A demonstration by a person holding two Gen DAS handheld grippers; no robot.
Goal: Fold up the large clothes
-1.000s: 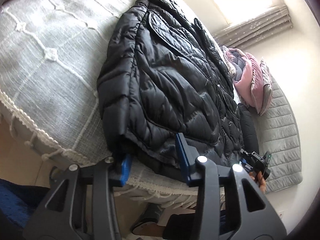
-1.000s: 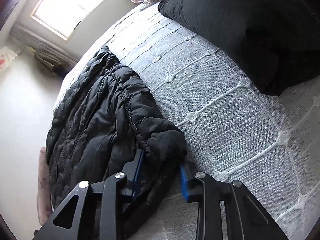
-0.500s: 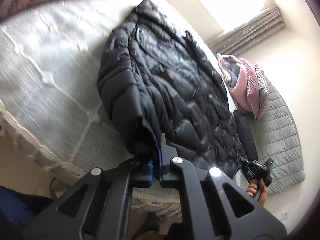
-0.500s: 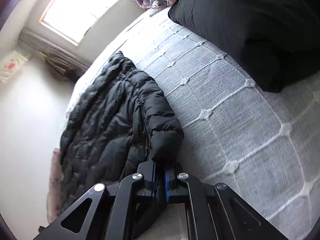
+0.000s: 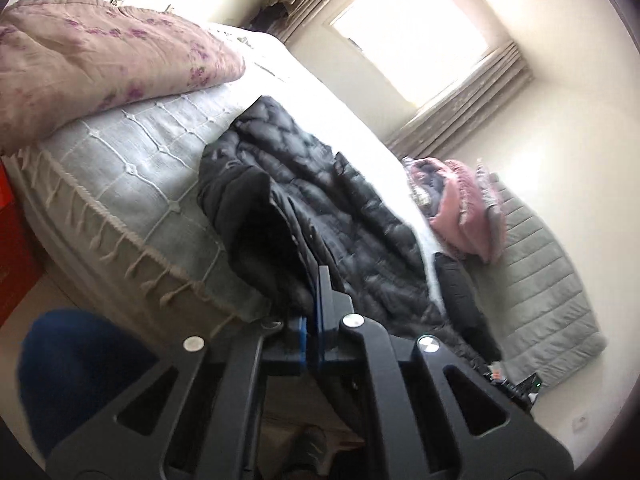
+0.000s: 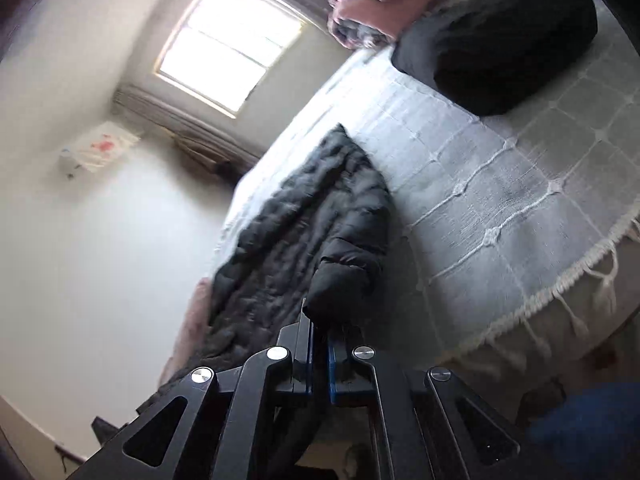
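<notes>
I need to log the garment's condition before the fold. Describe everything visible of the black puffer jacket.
The black puffer jacket is quilted, with a slightly shiny shell that looks like nylon and puffy stitched panels. It lies lengthwise on the grey bedspread, rumpled, its near end raised off the bed. The left gripper has its jaws shut on one near corner, where the fabric folds over and shows a matte dark inner face. The right gripper has its jaws shut on a padded, sleeve-like end. The far end rests flat toward the window.

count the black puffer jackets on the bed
1. The black quilted puffer jacket lies along the grey bedspread, its near end held by both grippers. The black bundle near the pink bedding is too unclear to call a jacket.
</notes>
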